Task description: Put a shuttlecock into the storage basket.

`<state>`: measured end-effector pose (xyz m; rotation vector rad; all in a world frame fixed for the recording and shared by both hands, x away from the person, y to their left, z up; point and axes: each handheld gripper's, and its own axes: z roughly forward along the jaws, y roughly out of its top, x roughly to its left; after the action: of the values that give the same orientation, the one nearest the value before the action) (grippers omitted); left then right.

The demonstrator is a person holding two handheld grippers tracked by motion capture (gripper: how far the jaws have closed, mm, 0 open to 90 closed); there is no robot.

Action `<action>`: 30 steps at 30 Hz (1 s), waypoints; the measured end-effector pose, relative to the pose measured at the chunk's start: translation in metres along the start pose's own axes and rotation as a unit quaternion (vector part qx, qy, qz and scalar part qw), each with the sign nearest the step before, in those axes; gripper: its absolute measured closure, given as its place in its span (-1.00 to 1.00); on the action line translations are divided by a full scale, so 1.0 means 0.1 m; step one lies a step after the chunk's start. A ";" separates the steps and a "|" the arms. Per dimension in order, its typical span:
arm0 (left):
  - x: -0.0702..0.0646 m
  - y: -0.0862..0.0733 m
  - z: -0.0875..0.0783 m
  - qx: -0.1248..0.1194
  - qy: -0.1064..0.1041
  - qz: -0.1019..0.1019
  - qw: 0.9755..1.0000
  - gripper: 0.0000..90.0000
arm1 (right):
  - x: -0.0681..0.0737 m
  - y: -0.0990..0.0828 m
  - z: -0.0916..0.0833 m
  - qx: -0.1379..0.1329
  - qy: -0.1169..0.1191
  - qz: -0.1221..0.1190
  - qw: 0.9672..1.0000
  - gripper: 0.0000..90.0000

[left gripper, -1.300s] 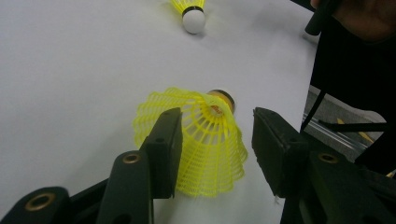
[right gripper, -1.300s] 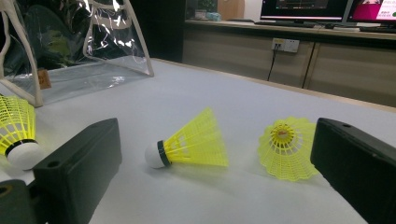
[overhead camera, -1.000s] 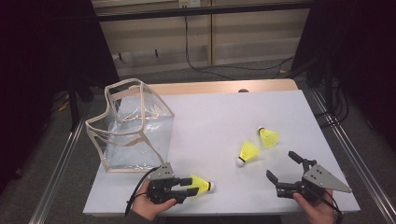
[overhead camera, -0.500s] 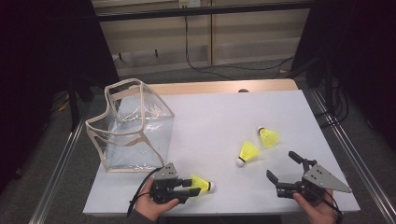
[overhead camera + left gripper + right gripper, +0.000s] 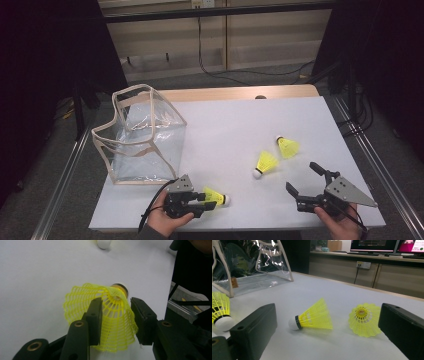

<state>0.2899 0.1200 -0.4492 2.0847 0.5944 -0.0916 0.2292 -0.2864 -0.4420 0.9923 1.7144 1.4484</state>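
Note:
A yellow mesh shuttlecock [image 5: 216,196] with a white cork lies near the table's front edge, between the jaws of my left gripper [image 5: 207,200]. In the left gripper view the jaws have just been closing and both pads sit against the squashed skirt of that shuttlecock [image 5: 113,315]. My right gripper [image 5: 301,176] stands wide open at the front right with nothing between its fingers. Two more yellow shuttlecocks lie just beyond it: one on its side [image 5: 265,162] [image 5: 315,316], the other [image 5: 287,147] [image 5: 363,318] with its skirt facing my right gripper's camera.
A clear plastic bag [image 5: 142,137] with cream trim stands open at the left of the white table [image 5: 235,125]. A metal rail [image 5: 60,190] runs along the table's left side. Dark curtains hang at both sides.
My left gripper's jaws have drawn closer together around the shuttlecock's skirt. The right gripper and the two other shuttlecocks have not moved.

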 end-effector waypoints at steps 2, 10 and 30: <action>0.00 0.00 0.01 0.001 0.000 -0.001 1.000 0.39 | 0.00 0.00 0.00 -0.001 0.000 0.001 1.000 -0.96; -0.01 0.01 0.05 0.002 -0.001 0.001 1.000 0.44 | 0.00 0.00 -0.01 -0.003 -0.002 0.003 1.000 -0.96; -0.02 0.01 0.11 0.005 0.005 0.002 1.000 0.61 | 0.00 0.00 -0.02 -0.003 -0.003 0.003 1.000 -0.96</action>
<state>0.2900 0.1101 -0.4542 2.0967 0.5976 -0.0831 0.2276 -0.2878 -0.4420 0.9998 1.7030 1.4518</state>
